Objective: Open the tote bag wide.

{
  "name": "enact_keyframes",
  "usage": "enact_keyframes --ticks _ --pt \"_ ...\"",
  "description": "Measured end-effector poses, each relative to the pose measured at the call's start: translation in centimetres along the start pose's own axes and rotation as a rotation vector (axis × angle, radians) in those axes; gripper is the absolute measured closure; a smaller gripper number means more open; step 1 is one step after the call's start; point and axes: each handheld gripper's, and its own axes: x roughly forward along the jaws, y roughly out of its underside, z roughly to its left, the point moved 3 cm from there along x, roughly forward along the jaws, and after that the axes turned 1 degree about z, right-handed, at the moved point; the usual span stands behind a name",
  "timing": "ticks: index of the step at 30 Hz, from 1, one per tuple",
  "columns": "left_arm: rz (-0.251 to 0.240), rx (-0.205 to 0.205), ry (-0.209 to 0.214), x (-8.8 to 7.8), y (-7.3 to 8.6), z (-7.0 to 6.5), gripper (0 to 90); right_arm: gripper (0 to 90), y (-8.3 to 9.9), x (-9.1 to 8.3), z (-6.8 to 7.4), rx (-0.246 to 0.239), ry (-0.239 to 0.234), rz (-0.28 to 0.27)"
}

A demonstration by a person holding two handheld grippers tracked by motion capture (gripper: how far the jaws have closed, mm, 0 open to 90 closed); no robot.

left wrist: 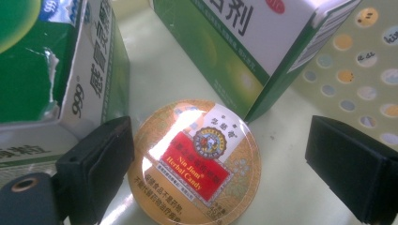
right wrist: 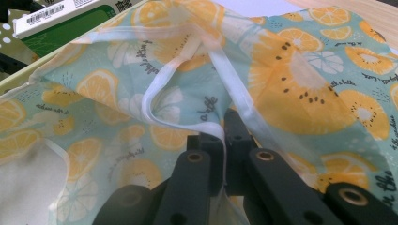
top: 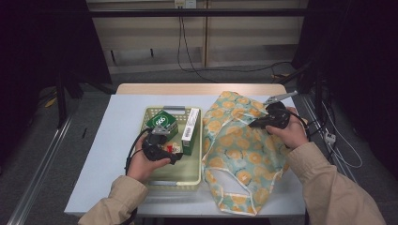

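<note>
High view: printed bag [top: 241, 150] with the orange-slice pattern lies flat on the table's [top: 103, 154] right half, just beside the yellow basket [top: 173, 180], and that bag looks like the destination for the basket's contents. Right gripper [top: 256, 124] sits over the bag's upper part; right gripper view has its jaws closed tight on the white hem [right wrist: 220, 140] of the bag [right wrist: 300, 89], cloth pinched between them, so that side is doing its job, I'd say keep it clamped and lift the hem a bit so the mouth gapes toward the basket. Inside the basket stand two green medicine boxes, one [top: 162, 123] to the left and one [top: 190, 131] on edge. Left gripper [top: 177, 158] hangs over the basket floor; left gripper view has its jaws spread wide, straddling the round candy tin [left wrist: 195, 161], left pad just at its rim, right pad well clear. Centre the tin between the pads, drop lower so they bite the side wall rather than the lid edge, then close squarely; a flat round tin likely slips out otherwise.
</note>
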Motion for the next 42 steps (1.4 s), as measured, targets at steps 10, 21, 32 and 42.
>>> enact_keyframes --ticks 10,21,32,42 --pt "0.01 0.026 -0.001 0.3 0.1 -0.1 8.0 89.6 0.1 0.0 0.1 -0.005 -0.006 0.004" --pt "0.097 -0.067 -0.063 -0.2 0.8 0.1 7.9 89.6 0.1 -0.1 0.1 -0.012 -0.006 0.007" --pt "0.165 -0.04 -0.056 1.1 0.4 0.0 8.1 89.6 0.1 -0.3 -0.1 -0.006 -0.008 -0.008" --pt "0.16 -0.047 -0.058 1.1 0.4 0.1 20.2 89.6 0.4 -0.1 -0.2 0.003 -0.019 -0.005"
